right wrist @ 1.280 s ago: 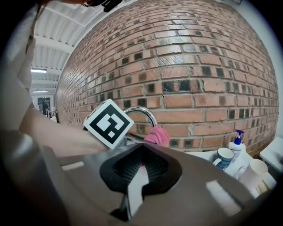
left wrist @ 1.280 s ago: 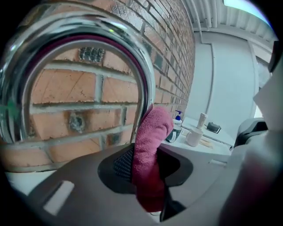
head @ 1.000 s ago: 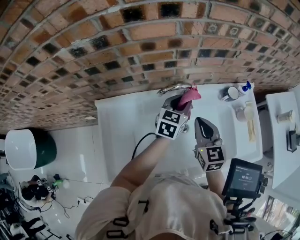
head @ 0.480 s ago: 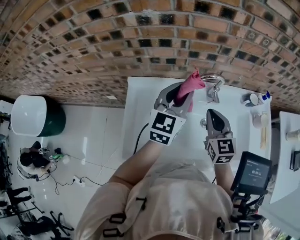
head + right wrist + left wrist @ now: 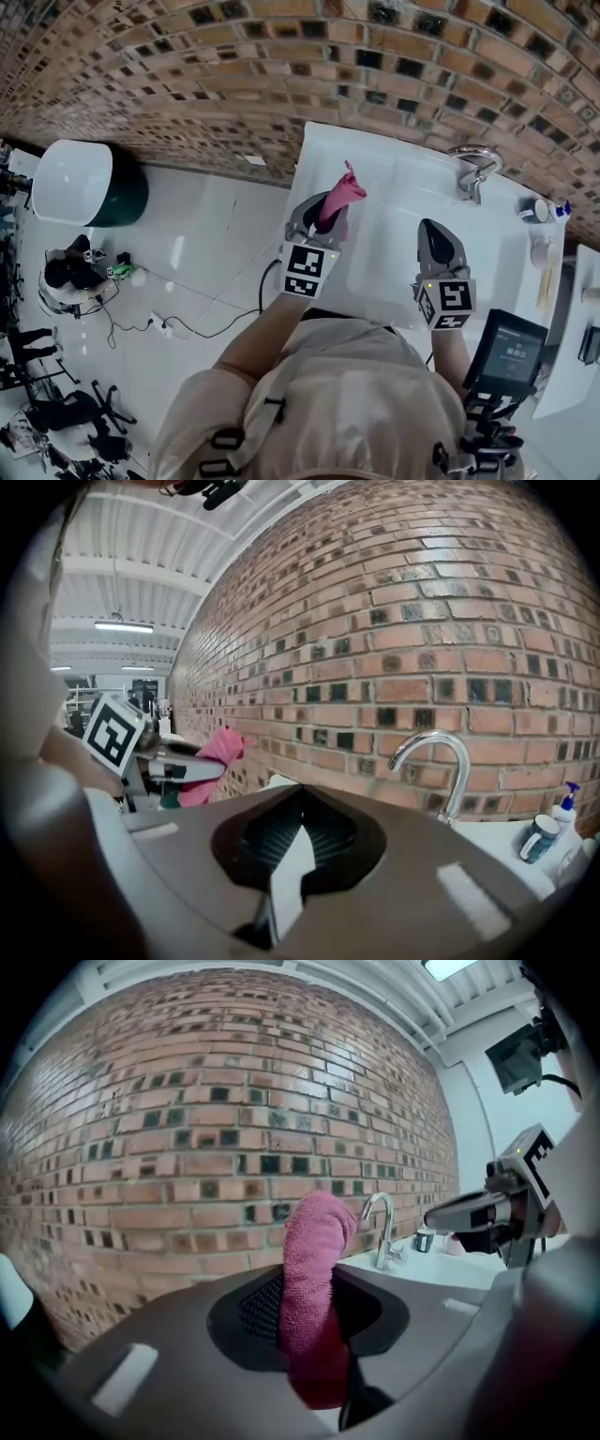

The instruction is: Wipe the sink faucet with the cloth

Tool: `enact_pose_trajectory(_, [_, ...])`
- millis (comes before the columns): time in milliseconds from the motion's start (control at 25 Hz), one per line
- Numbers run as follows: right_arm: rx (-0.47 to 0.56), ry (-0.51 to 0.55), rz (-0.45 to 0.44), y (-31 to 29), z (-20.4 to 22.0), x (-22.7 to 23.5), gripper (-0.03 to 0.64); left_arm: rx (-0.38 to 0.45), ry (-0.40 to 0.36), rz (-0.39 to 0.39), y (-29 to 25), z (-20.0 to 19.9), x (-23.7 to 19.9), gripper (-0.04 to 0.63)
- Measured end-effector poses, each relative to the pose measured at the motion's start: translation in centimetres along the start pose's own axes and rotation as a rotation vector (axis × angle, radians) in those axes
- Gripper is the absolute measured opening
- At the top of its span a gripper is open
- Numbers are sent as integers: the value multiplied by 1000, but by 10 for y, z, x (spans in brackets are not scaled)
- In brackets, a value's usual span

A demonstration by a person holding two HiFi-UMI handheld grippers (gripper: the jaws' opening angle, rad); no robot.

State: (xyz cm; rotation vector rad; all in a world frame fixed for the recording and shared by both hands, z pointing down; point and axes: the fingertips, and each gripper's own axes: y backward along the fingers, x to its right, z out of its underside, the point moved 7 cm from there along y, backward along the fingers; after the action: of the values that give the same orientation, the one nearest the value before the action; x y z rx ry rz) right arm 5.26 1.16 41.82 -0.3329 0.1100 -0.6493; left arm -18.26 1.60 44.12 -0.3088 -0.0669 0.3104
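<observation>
My left gripper (image 5: 328, 210) is shut on a pink cloth (image 5: 341, 195), which sticks up out of its tips. It hangs over the left part of the white sink counter (image 5: 394, 187), well left of the chrome faucet (image 5: 472, 167). In the left gripper view the cloth (image 5: 317, 1241) stands between the jaws, with the faucet (image 5: 382, 1227) farther off to the right. My right gripper (image 5: 437, 234) is shut and holds nothing. It is below the faucet in the head view and apart from it. In the right gripper view the faucet (image 5: 441, 761) rises ahead on the right.
A brick wall (image 5: 281, 66) runs behind the sink. A cup (image 5: 538, 212) and a blue-capped bottle (image 5: 561, 208) stand at the counter's right end. A white-lidded green bin (image 5: 84, 183) and cables (image 5: 178, 323) lie on the floor to the left. A small screen (image 5: 511, 352) hangs near my right side.
The left gripper, still holding the cloth, has left the faucet spout and swung far to the left. The right gripper has shifted too and remains shut.
</observation>
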Motion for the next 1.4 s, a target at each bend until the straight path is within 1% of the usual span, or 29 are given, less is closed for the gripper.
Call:
enact_pose_trajectory(160, [-38, -11, 2, -4, 9, -16, -14, -112, 49, -17, 5, 56, -12, 110])
enact_pose_trajectory(200, [-47, -14, 3, -4, 11, -19, -14, -142, 78, -11, 2, 71, -13, 110])
enact_pose_trajectory(280, [-64, -17, 3, -4, 17, -25, -14, -207, 160, 17, -8, 100, -13, 112])
enact_pose_trajectory(320, [-72, -20, 3, -3, 20, -27, -14, -238, 189, 27, -14, 113, -14, 111])
enact_pose_trajectory(360, [-81, -23, 5, -2, 23, -29, -14, -268, 196, 30, -19, 124, -15, 112])
enact_pose_trajectory(560, [-126, -36, 38, 4, 37, -26, -14, -379, 134, 3, -46, 153, -26, 114])
enact_pose_trajectory(680, [-140, -42, 56, 5, 41, -21, -14, -410, 114, 4, -57, 166, -28, 119])
enact_pose_trajectory(800, [-144, -44, 66, 3, 40, -19, -14, -434, 110, 30, -63, 171, -24, 127])
enact_pose_trajectory(880, [-138, -43, 63, -1, 38, -20, -14, -442, 107, 56, -65, 173, -21, 174])
enact_pose_trajectory(920, [-133, -42, 59, -3, 37, -22, -14, -441, 110, 69, -66, 172, -19, 206])
enact_pose_trajectory(960, [-127, -40, 54, -5, 35, -24, -14, -433, 114, 77, -64, 169, -18, 275])
enact_pose_trajectory(1000, [-119, -38, 49, -8, 33, -27, -14, -418, 116, 78, -61, 163, -19, 304])
enact_pose_trajectory(1080, [-96, -34, 40, -12, 28, -31, -14, -357, 129, 67, -47, 145, -23, 321])
enact_pose_trajectory(1160, [-67, -26, 35, -17, 20, -34, -14, -265, 162, 52, -30, 121, -31, 321])
enact_pose_trajectory(1240, [-35, -19, 32, -23, 10, -38, -14, -155, 184, 48, -13, 90, -40, 319])
enact_pose_trajectory(1320, [-3, -19, 29, -28, 0, -42, -14, -45, 179, 59, 1, 58, -49, 304])
enact_pose_trajectory(1360, [13, -17, 27, -31, -5, -44, -14, 4, 164, 67, 6, 42, -52, 286])
enact_pose_trajectory(1400, [28, -12, 26, -33, -11, -46, -14, 48, 142, 74, 11, 28, -55, 253])
